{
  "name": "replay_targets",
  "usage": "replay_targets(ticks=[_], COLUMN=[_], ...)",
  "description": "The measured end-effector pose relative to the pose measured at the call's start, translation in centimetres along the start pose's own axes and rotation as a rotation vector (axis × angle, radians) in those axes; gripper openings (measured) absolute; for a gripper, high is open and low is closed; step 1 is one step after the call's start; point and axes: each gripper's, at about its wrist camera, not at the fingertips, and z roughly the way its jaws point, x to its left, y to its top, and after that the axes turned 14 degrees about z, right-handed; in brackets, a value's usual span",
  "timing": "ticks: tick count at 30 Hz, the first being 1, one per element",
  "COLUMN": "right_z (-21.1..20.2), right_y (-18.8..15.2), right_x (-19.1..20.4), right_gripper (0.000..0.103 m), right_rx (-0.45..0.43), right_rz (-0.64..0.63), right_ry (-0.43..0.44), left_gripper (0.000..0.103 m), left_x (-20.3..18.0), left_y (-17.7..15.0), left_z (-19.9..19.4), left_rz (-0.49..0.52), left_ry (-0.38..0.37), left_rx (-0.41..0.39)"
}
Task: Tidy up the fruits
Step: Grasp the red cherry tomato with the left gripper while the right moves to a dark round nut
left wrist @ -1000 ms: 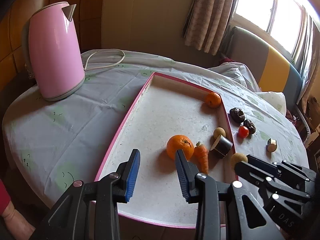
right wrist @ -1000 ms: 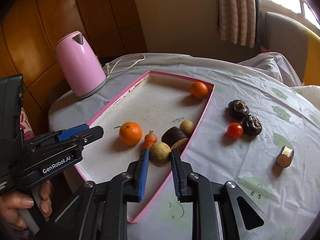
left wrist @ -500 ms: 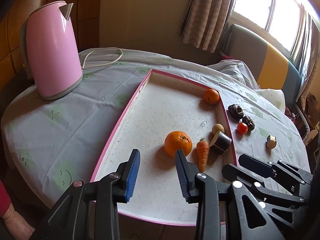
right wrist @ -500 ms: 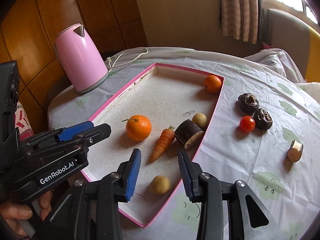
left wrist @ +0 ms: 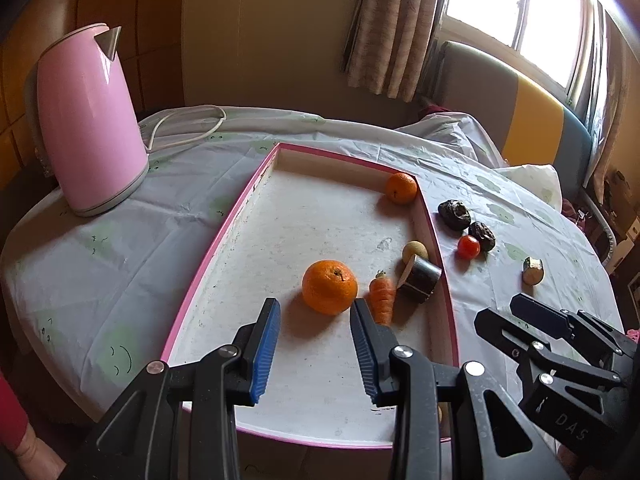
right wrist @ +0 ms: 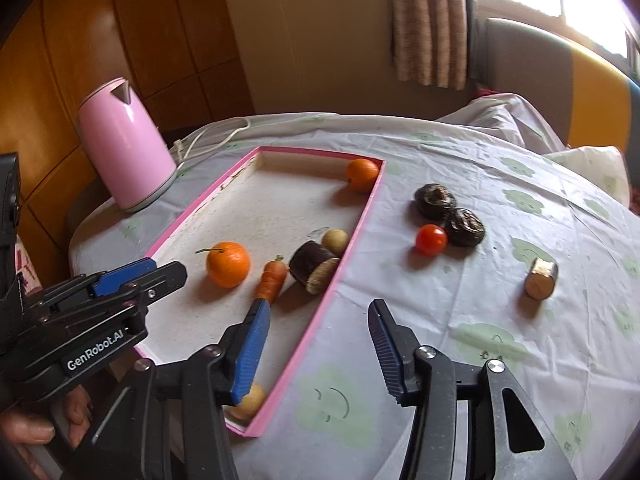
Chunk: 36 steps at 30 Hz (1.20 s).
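A: Fruits: mostly in the pink tray (right wrist: 316, 322) already. Large orange (left wrist: 329, 287) sits just ahead of the left hand-held gripper (left wrist: 315, 350), between its fingertips' line of sight. Carrot (left wrist: 382, 296) and dark cut piece (left wrist: 418, 284) just right of it. Small orange (left wrist: 401, 188) in the far corner.

B: And the right side?

A: Right hand-held gripper (right wrist: 320, 350) straddles the tray's near rim, jaws opening, nothing between them. A small tan fruit (right wrist: 250, 400) lies in the tray's near corner, right under its left finger (right wrist: 250, 350). Looks just released, judging by position.

B: Left state?

A: Left jaws part-open, empty, gap about the large orange's width. No contact.

B: What's left outside?

A: On the surface (right wrist: 460, 312), ahead and right of the right hand-held gripper: tomato (right wrist: 431, 239), two dark wrinkled fruits (right wrist: 434, 199) (right wrist: 465, 227) touching it, and a cut stub (right wrist: 540, 279) further right, apart.

B: Risks?

A: Three. The right's left finger is close over the tan fruit; pulling out sideways could knock it or catch the rim and shift the tray. The tomato is round and touching a neighbour, so a sloppy close rolls it away. The two hand-held grippers are near each other; reaching across could clash.

B: Pose?

A: Both pitched steeply down toward the surface, held by the person from the near edge. A hand (right wrist: 44, 424) shows under the left one.
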Motion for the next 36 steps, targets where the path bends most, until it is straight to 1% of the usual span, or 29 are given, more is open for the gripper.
replay_targets(ticks=[8, 13, 24, 29, 32, 36], right_z=[-0.8, -1.2, -2.1, -2.2, -2.2, -2.0], right_y=[0.3, 0.0, 0.2, 0.2, 0.3, 0.9], right_x=[-2.5, -5.0, -12.4, -14.0, -14.4, -15.0], right_gripper=[0.053, 0.054, 0.054, 0.057, 0.057, 0.059], right_rx=[-0.027, -0.039, -0.061, -0.067, -0.075, -0.081], right_rz=[0.061, 0.108, 0.276, 0.311, 0.309, 0.306], right_ry=[-0.043, -0.094, -0.236, -0.256, -0.265, -0.273], left_gripper=[0.036, 0.036, 0.036, 0.032, 0.032, 0.032], left_x=[-1.5, -2.9, -7.2, -9.1, -10.4, -12.7], left_y=[0.4, 0.9, 4.0, 6.4, 7.8, 9.3], left_z=[-0.1, -0.1, 0.3, 1.9, 3.2, 5.8], left_rz=[0.043, 0.090, 0.201, 0.246, 0.256, 0.278], left_ry=[-0.020, -0.044, -0.152, -0.194, -0.255, -0.301], left_rx=[-0.003, -0.012, -0.036, -0.008, 0.012, 0.066])
